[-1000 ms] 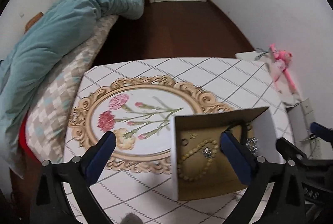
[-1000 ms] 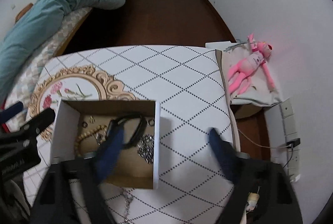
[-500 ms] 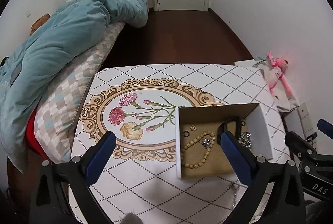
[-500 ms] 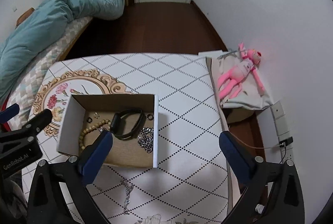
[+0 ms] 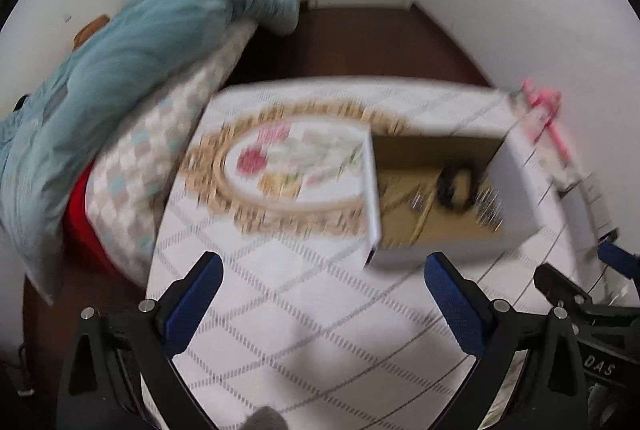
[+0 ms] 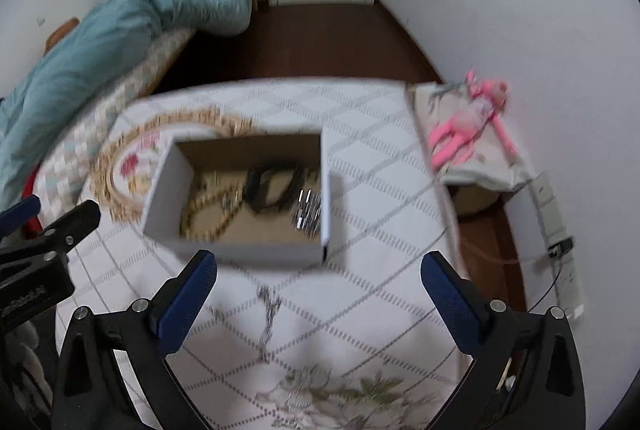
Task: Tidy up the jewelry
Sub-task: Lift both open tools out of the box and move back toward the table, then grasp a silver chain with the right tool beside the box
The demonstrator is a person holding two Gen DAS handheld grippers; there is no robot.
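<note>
A white cardboard box [image 6: 248,250] with a brown inside stands on the table. It holds a beaded bracelet [image 6: 208,210], a black band [image 6: 272,186] and a silver chain [image 6: 308,210]. The box also shows in the left wrist view [image 5: 516,190], blurred. A thin silver necklace [image 6: 270,314] lies on the cloth in front of the box. My right gripper [image 6: 318,304] is open and empty, above the necklace, back from the box. My left gripper [image 5: 322,304] is open and empty, left of the box's near corner.
The table wears a white diamond-pattern cloth [image 6: 380,170] with a gold-framed flower print [image 5: 288,166]. A bed with a teal duvet [image 5: 120,70] lies left. A pink plush toy [image 6: 464,122] rests on a low stand at the right wall.
Both grippers have pulled back and up from the box, which now sits farther ahead. Both views are motion-blurred. The necklace on the cloth has come into the right wrist view.
</note>
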